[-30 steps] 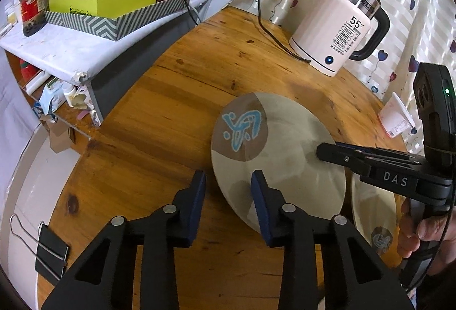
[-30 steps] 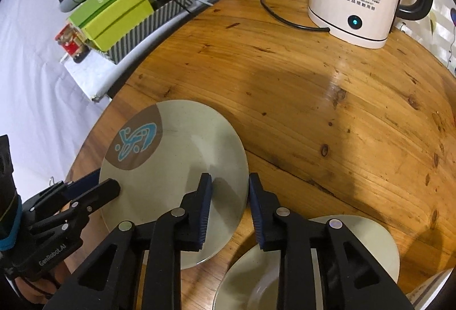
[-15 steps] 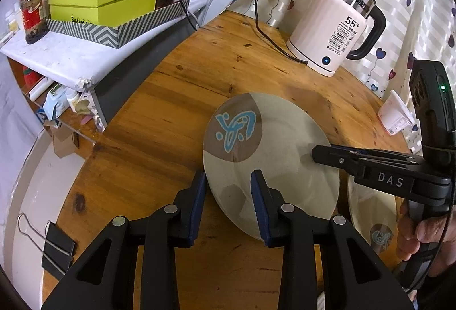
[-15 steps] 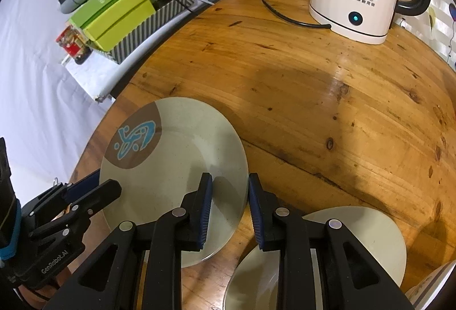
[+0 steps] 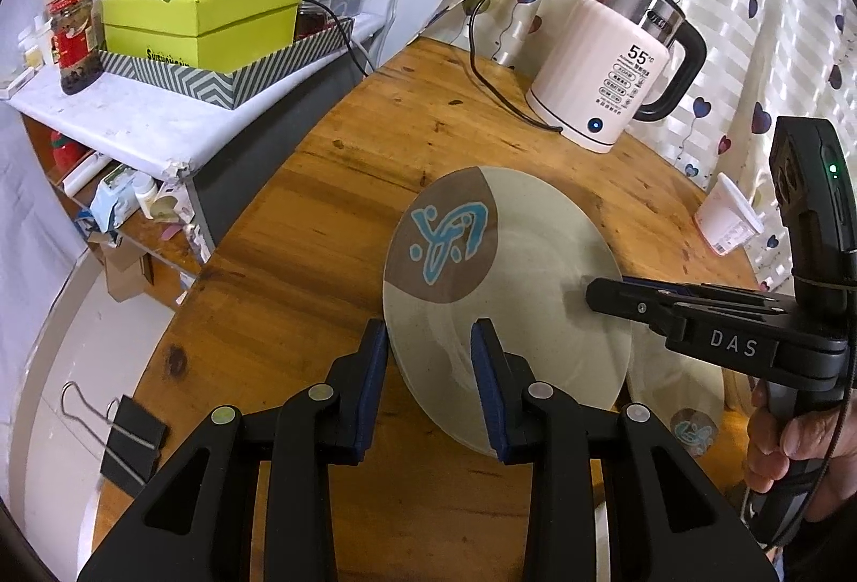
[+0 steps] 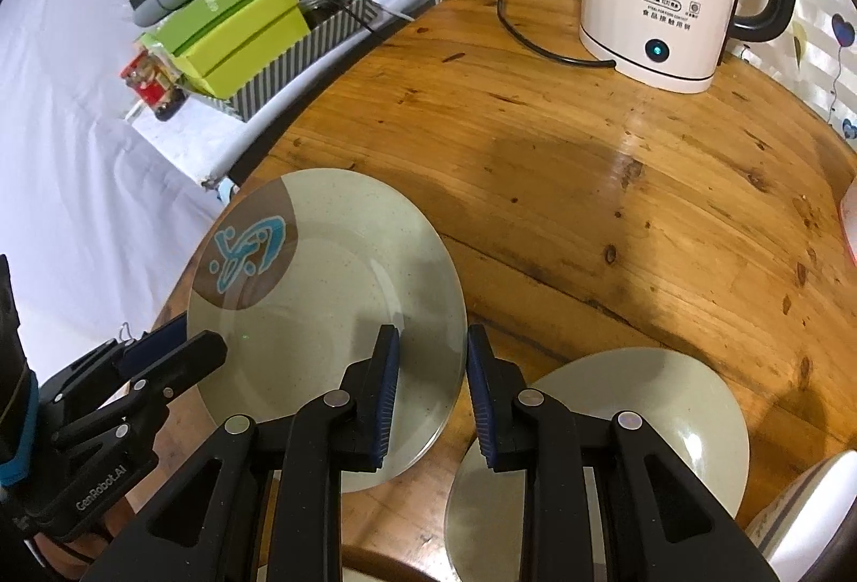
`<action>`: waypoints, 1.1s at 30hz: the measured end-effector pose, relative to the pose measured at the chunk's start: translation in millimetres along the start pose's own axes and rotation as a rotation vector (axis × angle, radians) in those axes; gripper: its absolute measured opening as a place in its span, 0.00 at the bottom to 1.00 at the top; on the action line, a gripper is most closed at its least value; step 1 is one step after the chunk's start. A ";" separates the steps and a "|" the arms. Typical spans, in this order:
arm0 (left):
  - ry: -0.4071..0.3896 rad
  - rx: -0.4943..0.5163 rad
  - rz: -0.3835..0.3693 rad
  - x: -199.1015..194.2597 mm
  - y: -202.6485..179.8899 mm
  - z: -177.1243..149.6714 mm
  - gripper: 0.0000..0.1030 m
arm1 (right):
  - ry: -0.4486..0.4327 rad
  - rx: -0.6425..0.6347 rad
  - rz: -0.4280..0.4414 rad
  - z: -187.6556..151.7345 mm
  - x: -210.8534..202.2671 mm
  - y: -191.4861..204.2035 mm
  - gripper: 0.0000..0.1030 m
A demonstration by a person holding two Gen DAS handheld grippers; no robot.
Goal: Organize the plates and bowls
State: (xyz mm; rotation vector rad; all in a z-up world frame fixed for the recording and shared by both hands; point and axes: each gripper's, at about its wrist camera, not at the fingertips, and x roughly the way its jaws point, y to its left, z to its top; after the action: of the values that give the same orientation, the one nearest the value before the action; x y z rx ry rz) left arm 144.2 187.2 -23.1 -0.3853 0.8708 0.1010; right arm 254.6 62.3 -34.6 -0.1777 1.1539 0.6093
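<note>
Wooden counter (image 6: 616, 186): round, knotted planks, carried the plates and a kettle.
Large plate (image 5: 514, 293): pale grey-green with a brown patch and a blue mark; it was lifted off the counter, tilted, its shadow falling on the wood beneath.
Left hand-held gripper (image 5: 428, 368): partly closed, its blue pads sat on either side of the large plate's near rim, gripping it.
Right hand-held gripper (image 6: 431, 373): narrowly parted, clamped across the opposite rim of the same plate, one pad above and one below; in the left wrist view it entered from the right with a person's hand (image 5: 787, 443) on its handle.
Second plate (image 6: 632, 426): same pale glaze, lay flat on the counter just beside and partly under the raised plate's right edge.
Kettle (image 5: 610, 62): white with black handle, stood at the counter's far side, well apart from the plates, cord trailing behind.
Green boxes (image 5: 214, 25): stacked in a zigzag-patterned tray on a white shelf left of the counter.
Binder clip (image 5: 128, 443): black, at the counter's near left edge.
</note>
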 end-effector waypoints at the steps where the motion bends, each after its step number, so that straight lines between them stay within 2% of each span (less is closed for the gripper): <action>1: -0.002 0.001 -0.001 -2.4 -0.8 -0.3 0.32 | -0.002 0.001 0.001 -0.6 -2.1 0.5 0.24; 17: -0.004 0.034 -0.012 -35.3 -18.4 -22.1 0.32 | -0.014 0.017 -0.011 -38.5 -40.6 7.4 0.24; 33: 0.021 0.088 -0.037 -69.3 -46.3 -70.1 0.32 | -0.022 0.074 -0.009 -108.1 -78.3 1.0 0.24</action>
State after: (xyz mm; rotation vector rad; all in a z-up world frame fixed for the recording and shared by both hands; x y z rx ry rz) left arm 59.8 123.1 2.4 -0.3202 0.8856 0.0238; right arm 146.7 -11.9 -8.9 -0.1128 1.1520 0.5586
